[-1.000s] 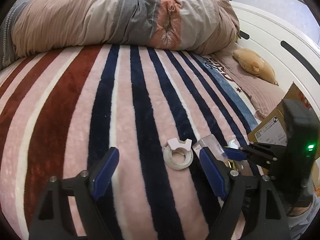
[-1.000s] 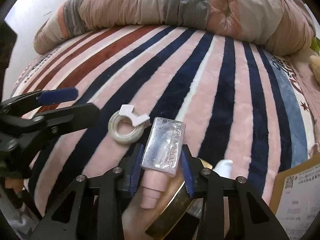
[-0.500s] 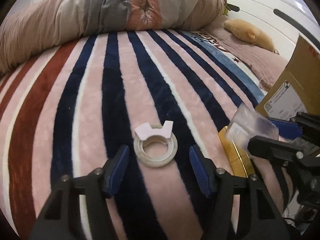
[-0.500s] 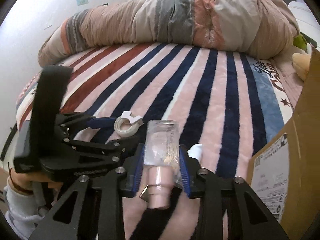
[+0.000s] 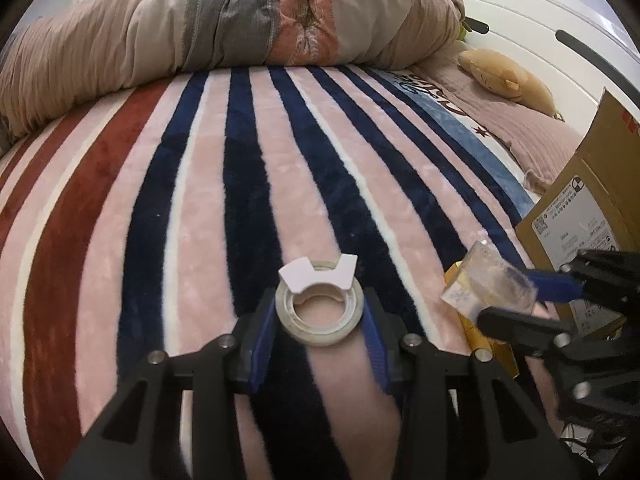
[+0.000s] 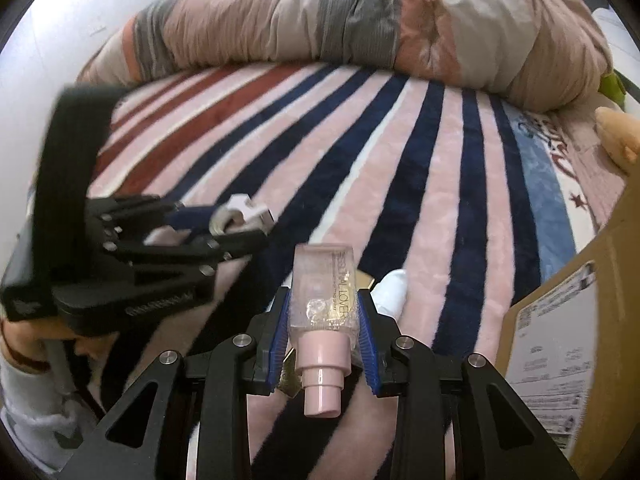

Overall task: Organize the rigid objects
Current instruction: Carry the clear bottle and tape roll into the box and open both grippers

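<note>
My left gripper (image 5: pixel 320 316) is shut on a clear tape roll (image 5: pixel 319 314) with a white dispenser tab, just above the striped blanket. It also shows in the right wrist view (image 6: pixel 236 224), where the tape roll (image 6: pixel 240 210) sits between its fingers. My right gripper (image 6: pixel 323 316) is shut on a clear bottle (image 6: pixel 322 300) with a pink cap that points toward the camera. In the left wrist view the bottle (image 5: pixel 488 284) and the right gripper (image 5: pixel 520 300) are at the right.
A striped pink, navy and red blanket (image 5: pixel 200 200) covers the bed. A rolled duvet (image 5: pixel 240 20) lies at the back. A cardboard box (image 5: pixel 592 200) stands at the right, and a gold box (image 5: pixel 476 336) and a white object (image 6: pixel 390 290) lie near it. A plush toy (image 5: pixel 508 76) is at far right.
My left gripper has closed on the tape roll and lifted it slightly. My right gripper has kept the bottle and moved little.
</note>
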Action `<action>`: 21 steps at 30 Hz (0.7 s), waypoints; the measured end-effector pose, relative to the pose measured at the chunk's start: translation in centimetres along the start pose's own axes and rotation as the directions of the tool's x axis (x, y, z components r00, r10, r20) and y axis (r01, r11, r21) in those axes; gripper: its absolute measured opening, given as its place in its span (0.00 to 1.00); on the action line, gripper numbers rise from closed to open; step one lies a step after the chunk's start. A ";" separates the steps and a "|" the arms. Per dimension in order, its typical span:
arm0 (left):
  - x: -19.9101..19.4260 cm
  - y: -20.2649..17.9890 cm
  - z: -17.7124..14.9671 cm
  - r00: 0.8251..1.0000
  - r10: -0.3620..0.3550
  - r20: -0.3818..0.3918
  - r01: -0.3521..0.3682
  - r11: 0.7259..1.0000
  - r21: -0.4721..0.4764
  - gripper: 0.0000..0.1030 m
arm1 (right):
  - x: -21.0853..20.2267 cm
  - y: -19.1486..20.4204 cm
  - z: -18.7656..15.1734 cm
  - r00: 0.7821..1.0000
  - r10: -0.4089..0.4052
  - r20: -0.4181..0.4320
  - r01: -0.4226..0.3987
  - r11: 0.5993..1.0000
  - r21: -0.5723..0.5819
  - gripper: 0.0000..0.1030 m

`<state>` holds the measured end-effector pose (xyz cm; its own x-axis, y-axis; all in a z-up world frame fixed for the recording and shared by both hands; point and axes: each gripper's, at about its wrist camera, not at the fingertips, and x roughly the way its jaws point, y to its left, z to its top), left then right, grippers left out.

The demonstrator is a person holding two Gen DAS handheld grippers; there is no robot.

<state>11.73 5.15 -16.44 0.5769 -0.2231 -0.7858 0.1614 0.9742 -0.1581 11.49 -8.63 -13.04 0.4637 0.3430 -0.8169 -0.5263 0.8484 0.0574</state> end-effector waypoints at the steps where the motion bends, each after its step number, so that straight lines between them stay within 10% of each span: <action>1: 0.0 0.0 0.0 1.000 0.002 0.003 -0.002 1.000 -0.003 0.37 | 0.2 0.1 0.0 1.000 -0.004 0.000 0.004 1.000 -0.004 0.26; 11: -0.3 0.2 0.0 0.999 0.011 0.036 -0.010 1.000 -0.027 0.37 | 0.6 0.4 0.0 0.998 -0.059 0.028 0.059 0.998 -0.013 0.26; 21: -11.6 -0.9 1.3 0.975 0.022 0.223 -0.019 1.000 -0.015 0.37 | -9.9 3.0 0.4 0.970 0.069 0.233 -0.055 0.996 -0.064 0.26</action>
<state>5.93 6.80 -6.40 0.7440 -0.2040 -0.6362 0.1381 0.9786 -0.1524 5.56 -9.31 -4.57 0.5800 0.4850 -0.6545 -0.5955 0.8007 0.0656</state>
